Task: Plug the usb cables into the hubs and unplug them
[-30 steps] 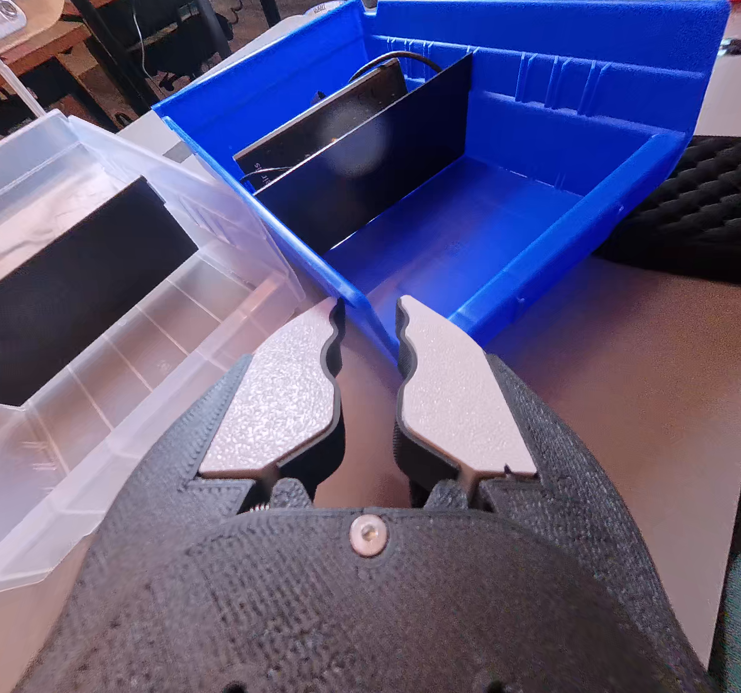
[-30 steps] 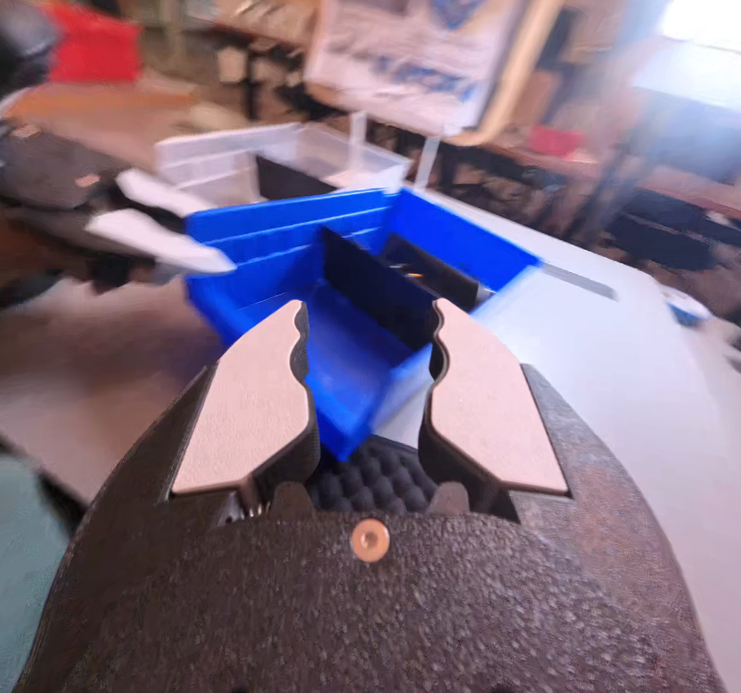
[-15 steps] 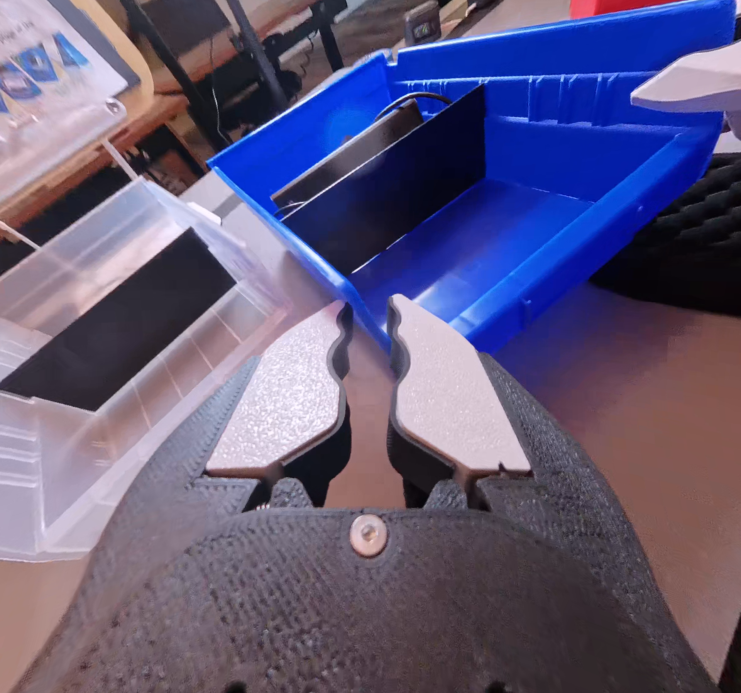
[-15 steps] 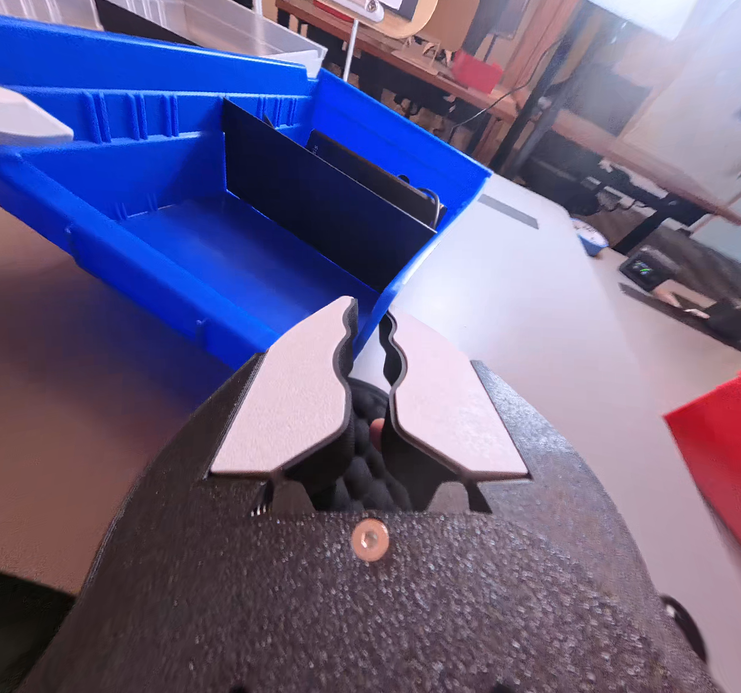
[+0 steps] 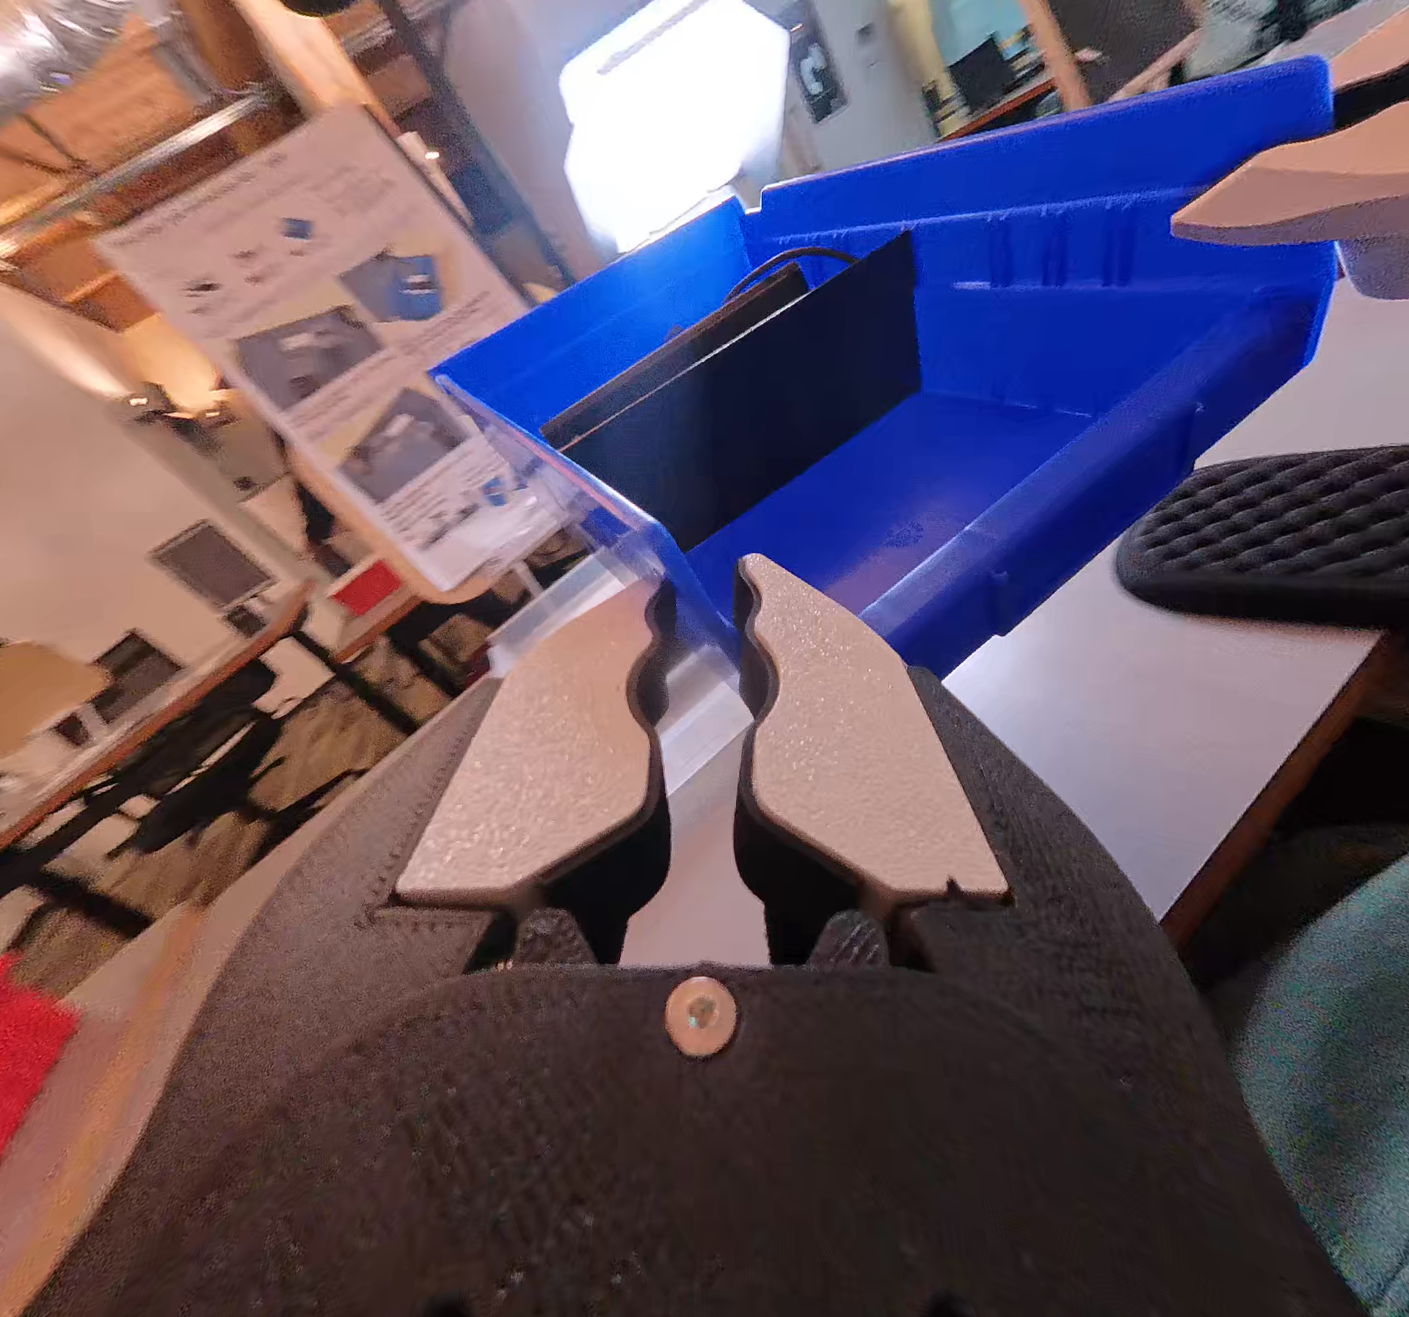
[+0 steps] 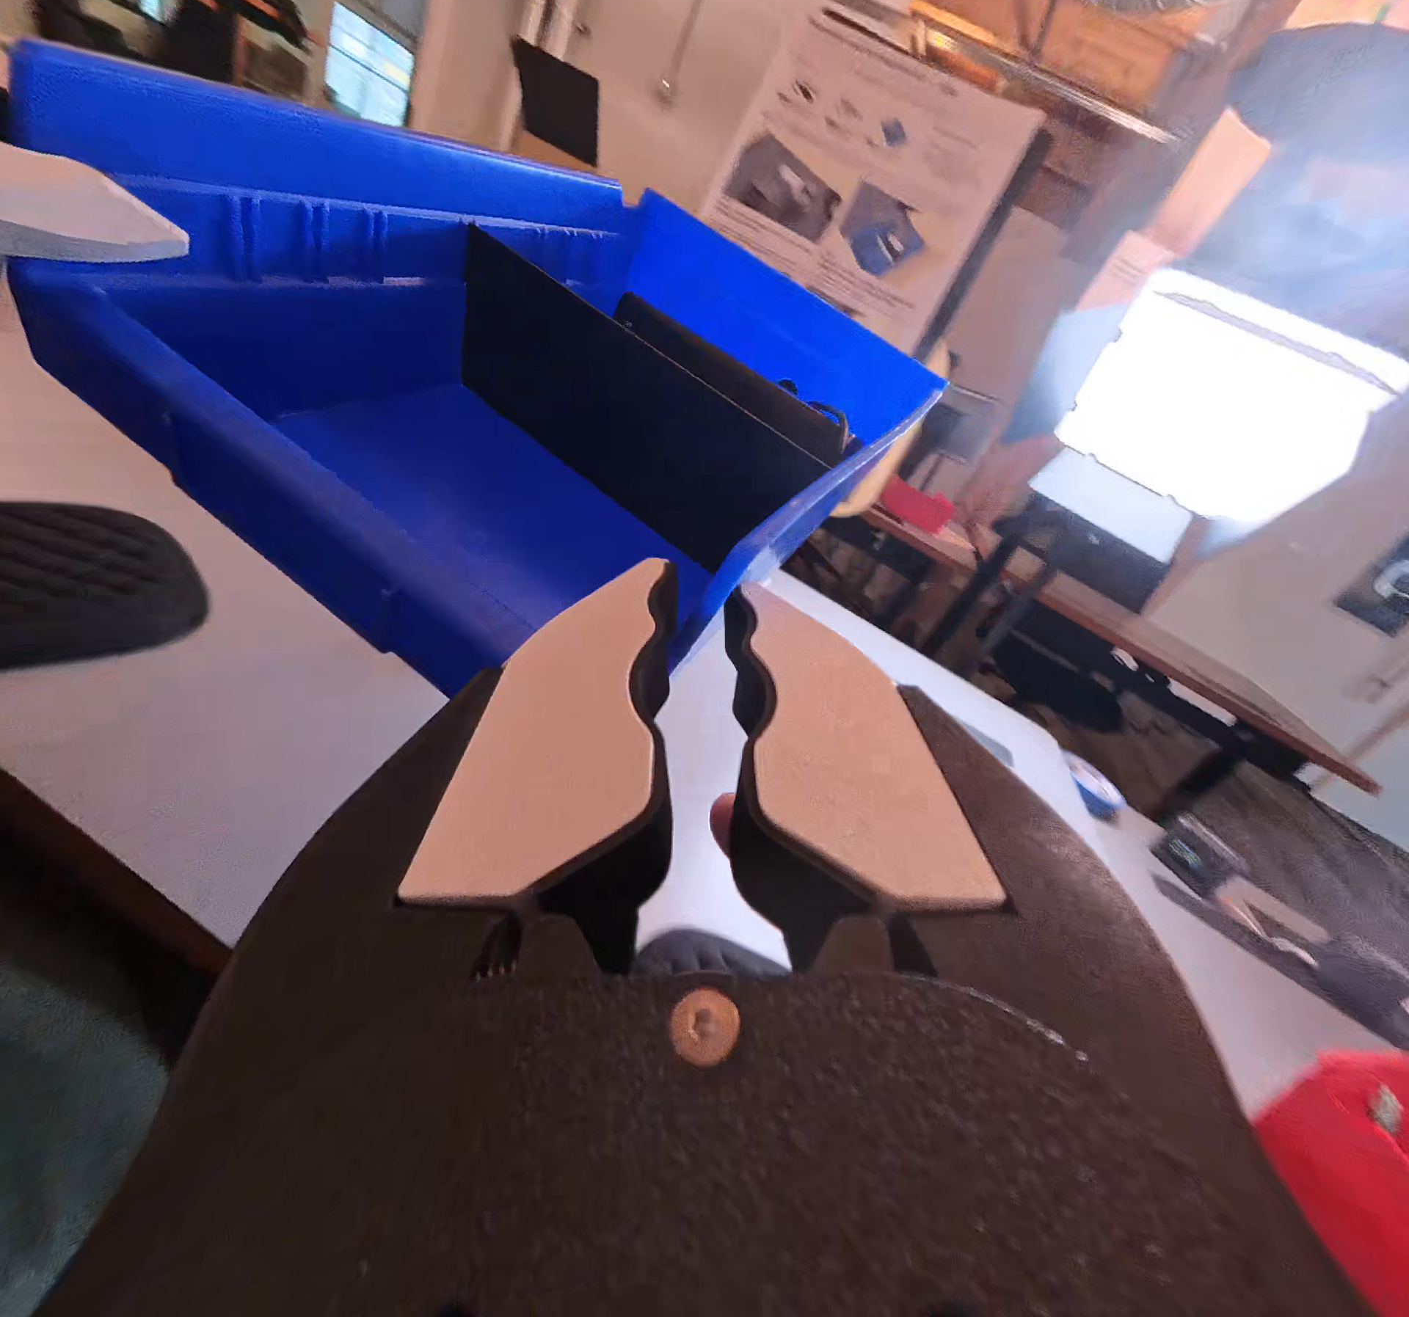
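The blue bin (image 5: 1014, 381) sits on the pale bench (image 5: 1067, 731), tilted in both views. A black divider (image 5: 755, 427) stands upright across it; the near compartment is bare blue floor, and in the far compartment a flat dark device (image 6: 732, 373) leans just behind the divider with a thin black cable (image 5: 793, 260) looping above its top edge. Whether that device is a hub cannot be told, and no plug is visible.

The left gripper (image 5: 701, 583) hovers at the bin's near left corner, its jaws spread by a narrow gap and pinching nothing. The right gripper (image 6: 701, 590) hovers at the bin's near right corner, its jaws likewise slightly apart and empty; its tip also shows at the right edge of the left wrist view.

A black textured pad (image 5: 1281, 533) lies on the bench just right of the bin. A poster board (image 6: 861, 190) stands beyond the bin, and a red object (image 6: 1349, 1158) sits at the near right
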`<action>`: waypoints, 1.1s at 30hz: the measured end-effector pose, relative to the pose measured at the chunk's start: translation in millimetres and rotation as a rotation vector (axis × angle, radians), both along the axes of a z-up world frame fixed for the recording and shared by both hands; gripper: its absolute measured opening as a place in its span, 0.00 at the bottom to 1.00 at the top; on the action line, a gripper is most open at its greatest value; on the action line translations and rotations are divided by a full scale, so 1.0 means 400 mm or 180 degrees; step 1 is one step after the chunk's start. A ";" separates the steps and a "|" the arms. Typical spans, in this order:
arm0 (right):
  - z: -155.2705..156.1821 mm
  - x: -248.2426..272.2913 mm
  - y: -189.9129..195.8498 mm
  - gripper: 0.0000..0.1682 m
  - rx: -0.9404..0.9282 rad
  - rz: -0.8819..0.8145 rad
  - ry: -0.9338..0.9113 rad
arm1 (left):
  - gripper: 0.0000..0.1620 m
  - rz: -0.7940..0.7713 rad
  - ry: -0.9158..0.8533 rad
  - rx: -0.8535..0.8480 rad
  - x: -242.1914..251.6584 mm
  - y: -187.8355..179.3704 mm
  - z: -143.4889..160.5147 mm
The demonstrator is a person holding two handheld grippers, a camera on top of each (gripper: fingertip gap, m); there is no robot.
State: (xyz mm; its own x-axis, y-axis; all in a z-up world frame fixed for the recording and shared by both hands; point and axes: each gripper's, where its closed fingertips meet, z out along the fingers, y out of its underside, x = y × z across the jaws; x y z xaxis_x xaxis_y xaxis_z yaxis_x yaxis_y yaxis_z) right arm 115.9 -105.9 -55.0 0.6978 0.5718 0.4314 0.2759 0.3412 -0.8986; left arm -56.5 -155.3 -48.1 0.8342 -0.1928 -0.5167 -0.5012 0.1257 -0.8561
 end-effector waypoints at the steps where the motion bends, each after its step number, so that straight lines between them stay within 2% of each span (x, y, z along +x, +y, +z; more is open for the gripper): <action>1: 0.009 -0.048 -0.008 0.07 0.0009 0.0135 0.0014 | 0.09 0.0128 0.0042 0.0034 -0.041 -0.030 0.013; 4: 0.022 -0.204 -0.028 0.07 0.0019 0.0536 0.0057 | 0.09 0.0484 0.0057 0.0099 -0.175 -0.102 0.033; 7: 0.011 -0.367 -0.034 0.07 -0.0023 0.0859 0.0030 | 0.09 0.0859 0.0009 0.0066 -0.317 -0.147 0.013; 12: -0.071 -0.614 -0.037 0.07 -0.0282 0.1303 -0.0135 | 0.09 0.1186 -0.0294 -0.0086 -0.524 -0.203 -0.074; 16: -0.162 -0.764 -0.017 0.07 -0.0477 0.1458 -0.0266 | 0.09 0.1412 -0.0462 -0.0229 -0.655 -0.206 -0.164; 23: -0.293 -0.930 0.094 0.06 -0.0881 0.1476 -0.0486 | 0.09 0.1654 -0.0673 -0.0533 -0.813 -0.106 -0.316; 26: -0.329 -0.985 0.163 0.07 -0.1063 0.1426 -0.0486 | 0.09 0.1823 -0.0770 -0.0638 -0.871 -0.039 -0.355; 28: -0.350 -1.006 0.196 0.10 -0.1204 0.1390 -0.0685 | 0.07 0.2027 -0.0872 -0.0720 -0.913 0.007 -0.364; 31: -0.299 -0.965 0.199 0.14 -0.1140 0.1595 -0.0632 | 0.06 0.2177 -0.0976 -0.0868 -0.960 0.081 -0.373; 33: -0.285 -0.908 0.204 0.21 -0.1267 0.1747 -0.0768 | 0.06 0.2143 -0.0960 -0.1008 -0.968 0.138 -0.393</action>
